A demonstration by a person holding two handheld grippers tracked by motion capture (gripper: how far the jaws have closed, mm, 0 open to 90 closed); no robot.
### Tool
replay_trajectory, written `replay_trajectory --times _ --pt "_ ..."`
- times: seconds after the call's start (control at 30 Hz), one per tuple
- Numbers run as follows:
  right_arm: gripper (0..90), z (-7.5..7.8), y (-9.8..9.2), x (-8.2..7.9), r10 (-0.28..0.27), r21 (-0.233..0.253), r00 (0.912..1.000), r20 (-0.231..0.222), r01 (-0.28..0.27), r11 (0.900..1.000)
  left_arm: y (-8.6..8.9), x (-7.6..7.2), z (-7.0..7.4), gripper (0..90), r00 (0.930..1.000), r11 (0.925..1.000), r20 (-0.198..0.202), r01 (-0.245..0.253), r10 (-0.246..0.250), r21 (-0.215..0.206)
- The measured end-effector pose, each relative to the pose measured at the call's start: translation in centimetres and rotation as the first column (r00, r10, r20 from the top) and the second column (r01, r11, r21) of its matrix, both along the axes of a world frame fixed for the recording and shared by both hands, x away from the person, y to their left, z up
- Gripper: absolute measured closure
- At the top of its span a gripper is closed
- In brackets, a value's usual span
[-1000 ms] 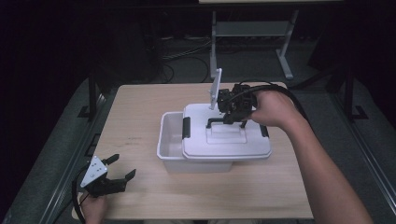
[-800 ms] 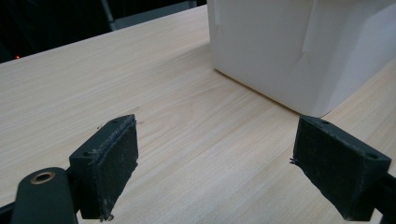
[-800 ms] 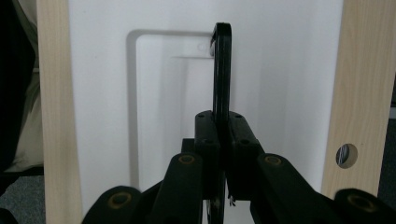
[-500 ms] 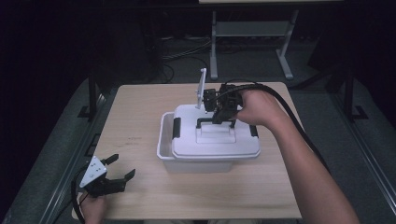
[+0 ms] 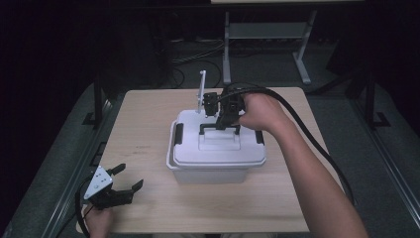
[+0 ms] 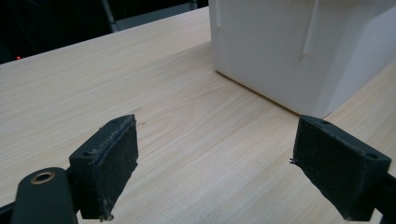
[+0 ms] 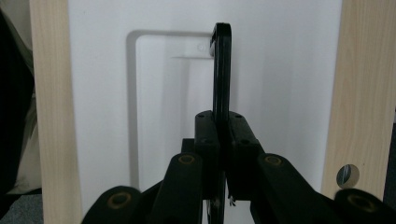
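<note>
The right claw (image 5: 224, 120), clamped on the black handle (image 7: 221, 70), is setting the white lid (image 5: 218, 146) onto the storage box (image 6: 299, 51), not yet latched, while the left claw (image 5: 119, 186) is resting spread apart on the desk (image 5: 148, 129).

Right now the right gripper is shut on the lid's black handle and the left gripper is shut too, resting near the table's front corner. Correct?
Not quite: the left gripper is open, its jaws wide apart in the left gripper view. The rest holds.

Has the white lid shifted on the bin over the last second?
Yes. The white lid, held by its black handle in the right gripper, has slid left over the bin, now covering the opening.
</note>
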State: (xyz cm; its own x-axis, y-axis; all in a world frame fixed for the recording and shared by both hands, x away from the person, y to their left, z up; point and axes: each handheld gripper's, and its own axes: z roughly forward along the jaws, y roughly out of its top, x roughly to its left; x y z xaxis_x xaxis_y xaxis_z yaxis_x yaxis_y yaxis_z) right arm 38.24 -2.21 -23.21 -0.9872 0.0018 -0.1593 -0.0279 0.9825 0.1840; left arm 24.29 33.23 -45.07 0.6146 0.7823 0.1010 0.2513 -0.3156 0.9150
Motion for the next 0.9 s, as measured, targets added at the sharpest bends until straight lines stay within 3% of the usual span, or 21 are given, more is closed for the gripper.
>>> replay_trajectory --times 0.47,0.9 --pt "84.4 -0.6 2.3 0.6 0.008 -0.011 0.9999 -0.01 -0.008 1.0 0.0 0.0 0.0 13.6 1.0 1.0 0.001 0.003 -0.003 -0.004" --pt "84.4 -1.3 2.9 1.1 0.004 -0.018 0.9998 -0.021 -0.005 1.0 0.0 0.0 0.0 13.5 1.0 1.0 0.001 0.006 -0.006 -0.008"
